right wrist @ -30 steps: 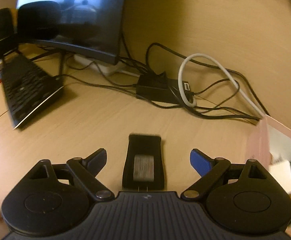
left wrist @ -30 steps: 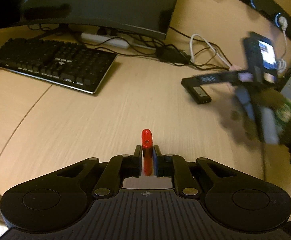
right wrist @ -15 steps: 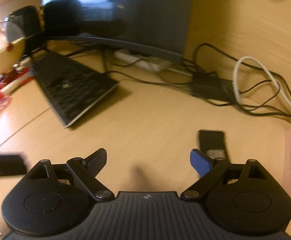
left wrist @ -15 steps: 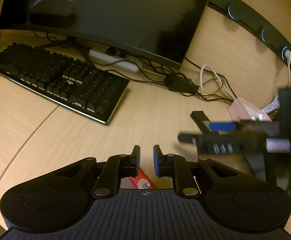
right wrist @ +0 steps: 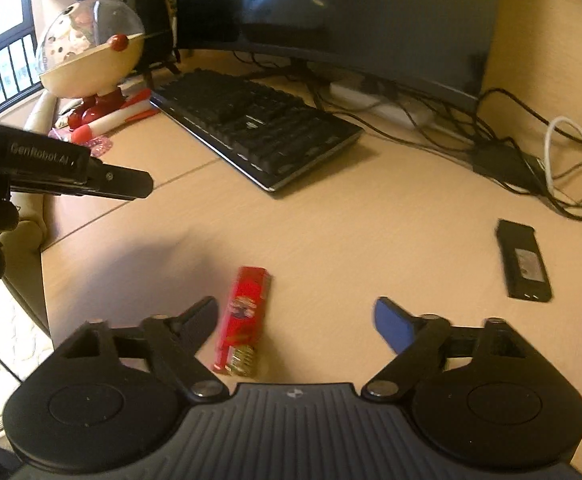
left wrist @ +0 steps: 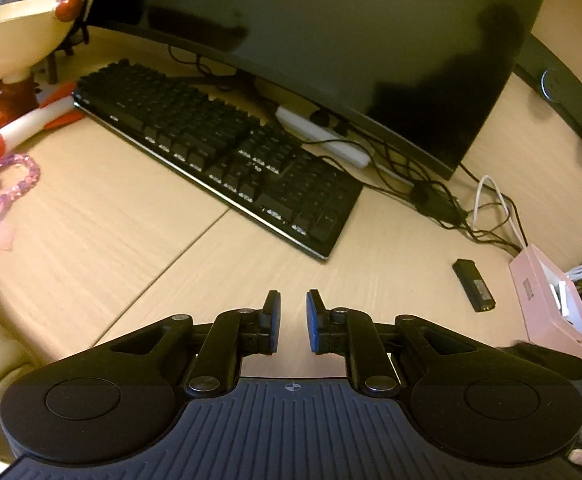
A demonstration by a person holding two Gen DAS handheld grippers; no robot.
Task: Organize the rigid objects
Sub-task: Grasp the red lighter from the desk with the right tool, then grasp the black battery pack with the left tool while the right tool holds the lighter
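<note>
A red lighter (right wrist: 244, 318) lies flat on the wooden desk, between the wide-open fingers of my right gripper (right wrist: 295, 316) and close to the left finger. My left gripper (left wrist: 292, 314) is slightly open and empty, held above the desk; it also shows in the right wrist view (right wrist: 115, 184) at the left. A black rectangular device (right wrist: 523, 266) lies on the desk to the right; it also shows in the left wrist view (left wrist: 474, 291). The lighter is hidden in the left wrist view.
A black keyboard (left wrist: 219, 152) and monitor (left wrist: 331, 40) stand behind. A pink box (left wrist: 551, 300) sits at the right edge, cables (right wrist: 531, 148) behind it. A round gumball-style toy (right wrist: 91, 60), a red-white pen (left wrist: 23, 124) and pink beads (left wrist: 7, 192) are at the left.
My left gripper let go of the red lighter, which now lies on the desk, and drew back and up. My right gripper swung left from over the black device to over the lighter.
</note>
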